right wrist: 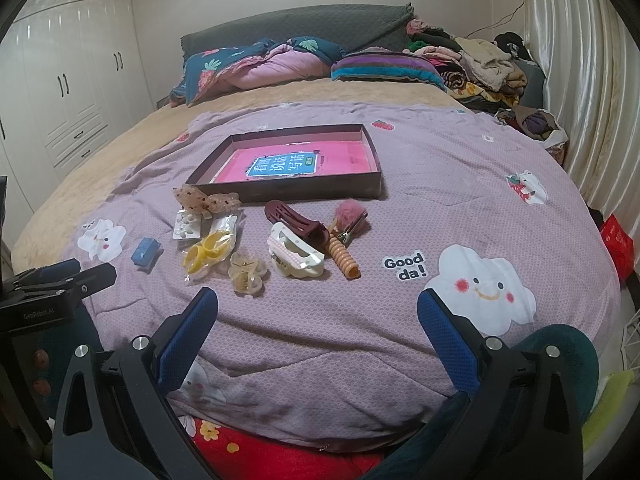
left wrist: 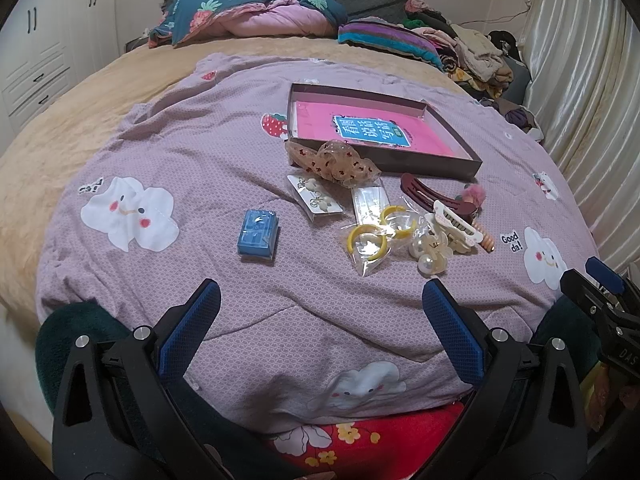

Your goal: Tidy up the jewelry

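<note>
Both our grippers — left (left wrist: pixel 320 312) and right (right wrist: pixel 318 316) — hang spread wide and empty over the quilt (left wrist: pixel 200 160). Hair clips and earring cards lie scattered at twelve o'clock, just short of the tray (right wrist: pixel 372 190). We judge the white claw clip (right wrist: pixel 296 256) the right gripper's nearest pick — its long axis runs ten to four; the blue box (left wrist: pixel 258 236) sits nearer the left.
</note>
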{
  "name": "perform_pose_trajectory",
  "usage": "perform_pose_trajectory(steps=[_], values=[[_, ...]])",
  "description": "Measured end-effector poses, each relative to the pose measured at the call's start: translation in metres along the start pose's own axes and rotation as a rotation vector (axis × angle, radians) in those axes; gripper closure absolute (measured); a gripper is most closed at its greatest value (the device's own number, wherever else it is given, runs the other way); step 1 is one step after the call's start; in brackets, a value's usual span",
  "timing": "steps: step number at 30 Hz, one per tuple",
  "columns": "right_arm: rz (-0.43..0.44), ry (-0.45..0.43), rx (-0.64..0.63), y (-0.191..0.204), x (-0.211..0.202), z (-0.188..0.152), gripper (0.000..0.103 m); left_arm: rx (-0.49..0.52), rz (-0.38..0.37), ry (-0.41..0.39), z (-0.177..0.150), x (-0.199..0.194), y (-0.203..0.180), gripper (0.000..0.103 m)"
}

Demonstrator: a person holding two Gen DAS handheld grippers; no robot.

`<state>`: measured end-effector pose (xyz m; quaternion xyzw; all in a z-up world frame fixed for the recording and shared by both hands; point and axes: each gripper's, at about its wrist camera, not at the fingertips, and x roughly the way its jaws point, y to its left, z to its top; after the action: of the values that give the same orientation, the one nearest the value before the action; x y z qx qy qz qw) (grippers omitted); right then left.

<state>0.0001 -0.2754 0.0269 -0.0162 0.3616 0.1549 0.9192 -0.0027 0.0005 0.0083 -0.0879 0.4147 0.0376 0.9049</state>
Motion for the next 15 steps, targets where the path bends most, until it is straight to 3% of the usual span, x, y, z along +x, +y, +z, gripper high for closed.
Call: perform_pose_trajectory(steps=[15], values=[[-0.004, -0.011, -0.011, 0.0029, -0.0035, 0.0021, 0.004, -0.005, 0.001, -0.002, 0.0046, -0.0017, 0.0010, 0.008]])
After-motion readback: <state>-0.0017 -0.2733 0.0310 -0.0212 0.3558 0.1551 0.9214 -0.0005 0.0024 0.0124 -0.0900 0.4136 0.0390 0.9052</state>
